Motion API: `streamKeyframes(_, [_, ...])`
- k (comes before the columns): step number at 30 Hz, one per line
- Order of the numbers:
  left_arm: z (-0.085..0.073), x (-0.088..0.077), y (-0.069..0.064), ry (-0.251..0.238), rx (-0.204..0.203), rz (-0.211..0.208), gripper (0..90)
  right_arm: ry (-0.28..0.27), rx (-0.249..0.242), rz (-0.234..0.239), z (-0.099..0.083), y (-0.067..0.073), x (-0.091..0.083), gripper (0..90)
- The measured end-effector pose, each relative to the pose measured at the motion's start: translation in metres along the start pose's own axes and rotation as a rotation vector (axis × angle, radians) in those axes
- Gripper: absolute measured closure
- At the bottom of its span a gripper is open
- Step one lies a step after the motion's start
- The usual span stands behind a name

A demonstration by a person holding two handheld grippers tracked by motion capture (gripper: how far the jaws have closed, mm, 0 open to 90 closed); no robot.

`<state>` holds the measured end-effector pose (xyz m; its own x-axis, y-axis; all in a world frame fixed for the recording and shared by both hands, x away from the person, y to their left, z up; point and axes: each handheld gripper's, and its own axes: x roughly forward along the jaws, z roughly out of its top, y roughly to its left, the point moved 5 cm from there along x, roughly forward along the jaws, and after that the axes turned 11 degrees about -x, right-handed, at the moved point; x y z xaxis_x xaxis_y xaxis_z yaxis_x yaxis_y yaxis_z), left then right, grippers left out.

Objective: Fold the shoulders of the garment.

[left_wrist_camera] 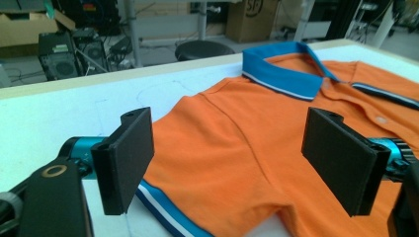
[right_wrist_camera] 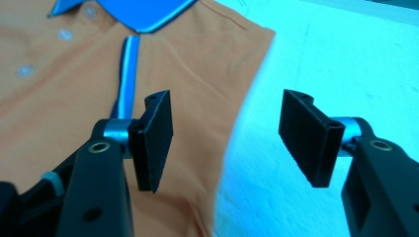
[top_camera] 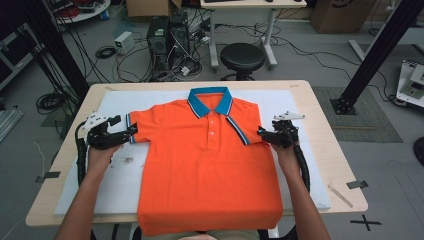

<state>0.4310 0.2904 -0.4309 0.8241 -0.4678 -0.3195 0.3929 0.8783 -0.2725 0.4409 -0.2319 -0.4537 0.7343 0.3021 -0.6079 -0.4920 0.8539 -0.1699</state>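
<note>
Both grippers' fingers gape at the polo shirt, collar pointing away, hem nearest

Bare forearms, no sleeves in high view. Left gripper: black body, pale grey three-cornered plate on top, thick black cable trailing back along arm. Close up: flat black rectangular pads, foam-like face, teal metal collars behind, brass-ringed hole in black link. Right gripper: same black build, grey plate, black cable. Its pads sit on silver collars; ringed holes in links.
</note>
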Motion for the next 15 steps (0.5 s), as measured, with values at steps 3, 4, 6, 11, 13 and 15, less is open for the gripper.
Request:
streamKeyframes(3, [0.003,0.005,0.004,0.010,-0.008,0.016,20.4,0.022,-0.029,-0.016,-0.007,-0.001,-0.004,35.6])
streamKeyframes(4, [0.005,0.010,0.009,0.046,-0.020,0.041,20.4,0.025,-0.034,-0.020,-0.009,-0.001,-0.005,35.5])
streamKeyframes(6, [0.006,0.013,0.011,0.061,-0.020,0.056,20.4,0.020,-0.043,-0.021,-0.011,0.000,-0.007,32.9])
streamKeyframes(11, [0.006,0.022,0.023,0.128,-0.053,0.140,20.4,0.004,-0.055,-0.002,-0.015,0.001,-0.015,28.9])
streamKeyframes(13, [0.007,0.025,0.026,0.144,-0.053,0.172,20.4,0.001,-0.056,0.002,-0.016,0.002,-0.015,27.4])
streamKeyframes(15, [0.008,0.030,0.028,0.160,-0.058,0.195,20.4,0.003,-0.051,0.003,-0.017,0.001,-0.015,24.1])
